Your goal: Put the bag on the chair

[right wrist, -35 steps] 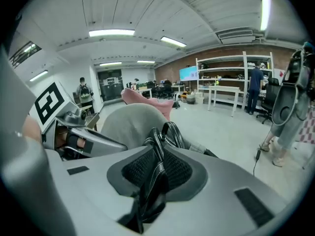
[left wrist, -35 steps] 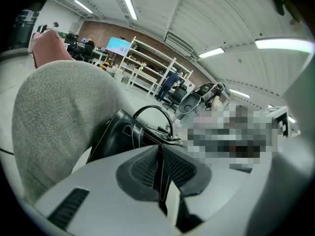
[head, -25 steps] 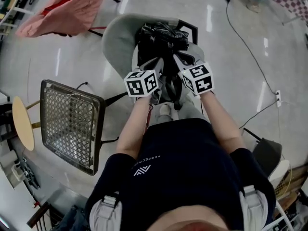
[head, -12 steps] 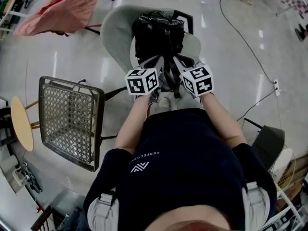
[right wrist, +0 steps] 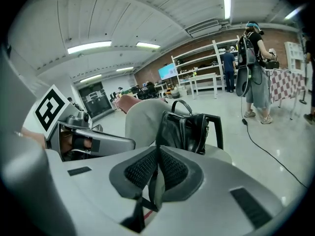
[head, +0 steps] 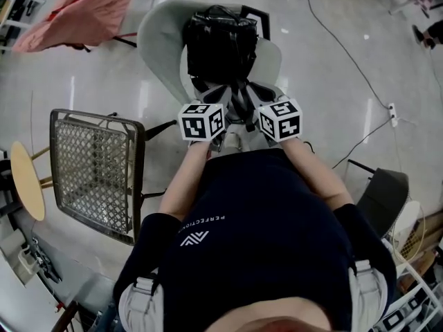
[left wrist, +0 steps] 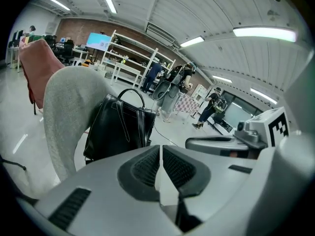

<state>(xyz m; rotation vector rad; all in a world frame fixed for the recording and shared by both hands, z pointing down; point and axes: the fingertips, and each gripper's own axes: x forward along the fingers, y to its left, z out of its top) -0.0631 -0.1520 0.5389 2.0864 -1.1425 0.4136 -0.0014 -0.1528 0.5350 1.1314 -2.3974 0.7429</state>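
Observation:
A black leather bag [head: 220, 43] stands upright on the seat of the grey shell chair [head: 159, 47], leaning against its back. Its dark straps trail forward over the seat. My left gripper [head: 221, 94] and right gripper [head: 259, 92] hover side by side at the seat's front edge, a little short of the bag. In the left gripper view my left gripper [left wrist: 161, 149] is shut with nothing between its pads, and the bag [left wrist: 120, 129] stands beyond it. The right gripper view shows my right gripper [right wrist: 157, 151] shut too, apart from the bag [right wrist: 184, 129].
A metal mesh chair [head: 97, 175] stands at the left, with a round wooden stool [head: 28, 178] beside it. A pink-covered chair [head: 83, 12] is at the far left. A cable [head: 360, 61] crosses the floor at the right. People stand by shelves [right wrist: 253, 73].
Both grippers have drawn back a little from the bag toward the person. The bag now stands straighter on the seat.

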